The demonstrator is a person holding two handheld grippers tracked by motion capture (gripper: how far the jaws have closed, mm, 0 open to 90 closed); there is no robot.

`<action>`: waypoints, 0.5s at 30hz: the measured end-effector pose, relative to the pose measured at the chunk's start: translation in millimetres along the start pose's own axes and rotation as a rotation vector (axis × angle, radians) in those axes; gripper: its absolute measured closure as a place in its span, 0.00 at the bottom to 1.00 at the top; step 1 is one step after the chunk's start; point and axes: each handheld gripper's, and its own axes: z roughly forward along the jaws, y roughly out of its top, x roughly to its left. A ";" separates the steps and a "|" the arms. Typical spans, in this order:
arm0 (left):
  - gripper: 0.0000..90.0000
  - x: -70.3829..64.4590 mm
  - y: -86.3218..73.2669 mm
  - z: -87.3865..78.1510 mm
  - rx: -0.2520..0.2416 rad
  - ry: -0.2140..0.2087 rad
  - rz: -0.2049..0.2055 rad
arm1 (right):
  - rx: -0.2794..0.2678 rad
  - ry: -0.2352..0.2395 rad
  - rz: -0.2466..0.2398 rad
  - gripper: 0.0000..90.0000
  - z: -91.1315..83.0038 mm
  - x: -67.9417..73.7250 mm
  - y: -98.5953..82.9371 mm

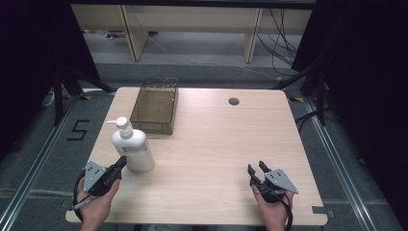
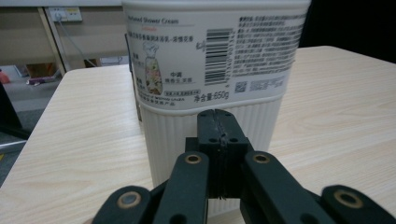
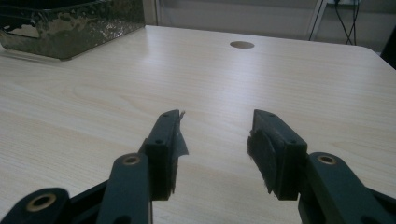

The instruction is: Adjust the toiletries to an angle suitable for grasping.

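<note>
Counter (image 1: 216,144): pale wood-grain top with a round cable hole (image 1: 234,101) near the far edge; it carries everything below.
Wire basket (image 1: 155,107): dark mesh tray at the far left of the counter, apparently empty, standing just beyond the bottle and apart from it.
Pump bottle (image 1: 132,147): white and upright at the near left of the counter, pump head pointing left; in the left gripper view its ribbed lower body (image 2: 187,135) stands directly ahead of the jaws.
Left claw (image 1: 117,169): jaws pressed together with nothing between them, tips right at the bottle's base; whether they touch it I cannot tell.
Right claw (image 1: 256,170): jaws spread wide and empty, resting low over bare counter at the near right, well apart from the bottle; the spread is plain in its own view (image 3: 215,140).
Risk: a closed claw pushed into the bottle low down would probably slide it toward the basket or tip it, since it is tall; the jaws likely need to open before any grip, and the ribbed plastic may slip under a narrow pinch.
Label (image 2: 210,56): "Perfumed Shower Cream" at the top, a barcode, a small QR code, blocks of Chinese text too fine to read, and "650g" at the label's foot.
</note>
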 end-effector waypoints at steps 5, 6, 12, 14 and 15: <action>0.83 -6.4 4.0 -10.7 -0.057 0.015 0.004 | -0.005 -0.003 0.003 0.59 -0.6 0.0 -0.5; 0.81 -6.4 4.0 -10.7 -0.057 0.015 0.004 | -0.010 0.009 0.007 0.58 -0.1 -0.2 -0.7; 0.63 -22.0 18.5 -18.8 -0.164 0.052 0.024 | -0.001 0.006 0.019 0.58 -1.1 -1.0 -0.5; 0.61 -24.4 21.8 -19.2 -0.172 0.056 0.026 | -0.001 0.005 0.024 0.58 -1.2 -1.2 -0.4; 0.57 -26.2 26.0 -18.3 -0.186 0.067 0.029 | 0.002 0.012 0.034 0.58 -1.3 -1.1 -0.2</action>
